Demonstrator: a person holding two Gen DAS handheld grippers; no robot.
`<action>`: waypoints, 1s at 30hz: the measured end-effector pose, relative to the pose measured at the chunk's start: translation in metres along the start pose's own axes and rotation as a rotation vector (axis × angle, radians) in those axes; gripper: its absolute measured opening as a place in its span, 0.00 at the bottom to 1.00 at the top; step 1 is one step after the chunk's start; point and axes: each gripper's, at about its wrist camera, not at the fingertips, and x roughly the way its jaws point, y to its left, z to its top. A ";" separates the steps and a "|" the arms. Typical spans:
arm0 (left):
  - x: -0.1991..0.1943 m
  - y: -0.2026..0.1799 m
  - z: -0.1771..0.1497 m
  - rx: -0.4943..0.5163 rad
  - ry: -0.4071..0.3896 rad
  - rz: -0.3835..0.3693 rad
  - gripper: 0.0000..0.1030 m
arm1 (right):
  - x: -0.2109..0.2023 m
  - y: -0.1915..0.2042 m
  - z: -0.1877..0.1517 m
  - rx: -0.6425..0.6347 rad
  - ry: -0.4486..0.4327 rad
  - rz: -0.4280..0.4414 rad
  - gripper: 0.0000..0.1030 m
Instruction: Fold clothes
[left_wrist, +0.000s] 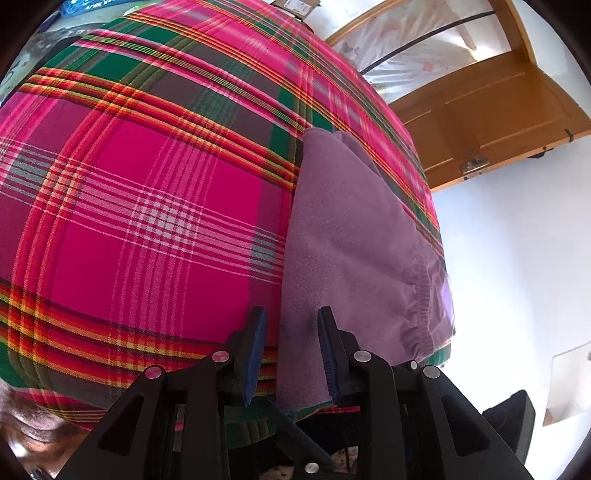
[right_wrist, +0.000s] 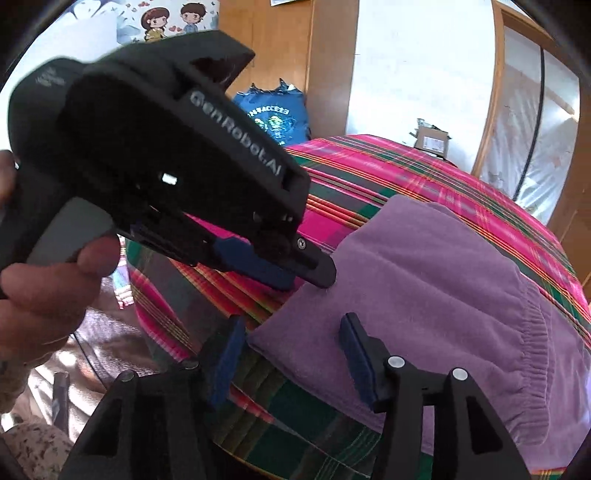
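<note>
Purple garment (right_wrist: 436, 280) lies folded at the near edge of the plaid-covered bed (left_wrist: 147, 206). Left tongs (left_wrist: 291, 332) stand narrow astride its corner, grip uncertain; right tongs (right_wrist: 291, 336) gape wide, empty. A one-sided pull could undo the fold. Left tool reads "GenRobot.AI".

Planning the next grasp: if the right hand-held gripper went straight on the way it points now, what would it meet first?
Most likely the folded purple garment. The right hand-held gripper stands open and angled down, its fingers straddling the garment's near corner on the plaid cloth. Depth is unclear, but nothing else shows in between.
</note>
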 end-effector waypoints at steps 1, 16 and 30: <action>0.001 0.000 0.000 0.000 0.003 -0.003 0.28 | 0.000 0.002 0.000 -0.006 0.000 -0.013 0.53; -0.001 -0.002 0.001 -0.038 0.014 -0.058 0.28 | -0.006 0.009 -0.007 0.003 -0.008 -0.091 0.40; 0.008 0.001 -0.010 -0.084 0.116 -0.130 0.28 | -0.021 0.008 -0.014 0.011 -0.046 -0.076 0.30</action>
